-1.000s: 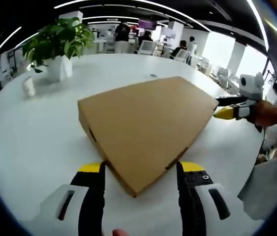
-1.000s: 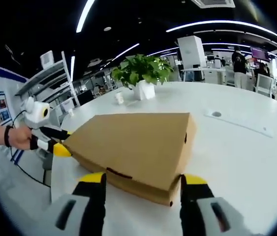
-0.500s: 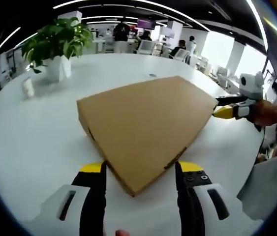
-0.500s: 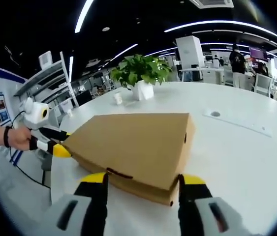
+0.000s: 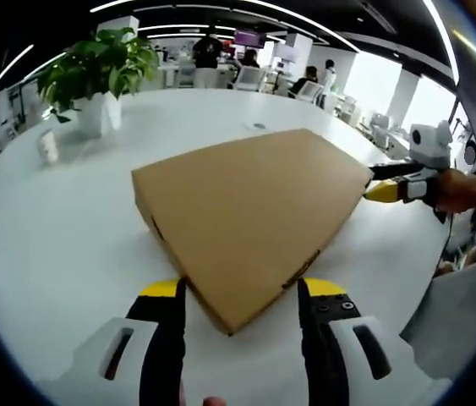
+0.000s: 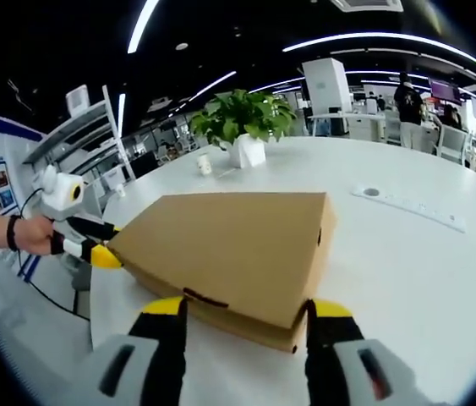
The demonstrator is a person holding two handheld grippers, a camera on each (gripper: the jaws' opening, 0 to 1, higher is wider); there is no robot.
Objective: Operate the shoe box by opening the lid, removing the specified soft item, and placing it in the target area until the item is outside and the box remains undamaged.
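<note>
Left gripper view shows your left tool (image 5: 236, 292) gaping around a corner of the closed shoe box (image 5: 250, 211) on the white worktop (image 5: 68, 228), while your right tool (image 6: 238, 311) likewise straddles the opposite corner, gripping nothing.

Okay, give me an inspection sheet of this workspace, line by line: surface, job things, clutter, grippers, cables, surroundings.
Surface: white table, bare around the box.
Job's things: cardboard shoe box, lid closed; contents hidden.
Clutter: potted plant and small white cup at the far side.
Grippers: left gripper open, jaws astride a box corner; right gripper open, astride the opposite corner.
Cables: dark cable hanging below the hand off the table edge.
Surroundings: open office, people at desks, shelving.
</note>
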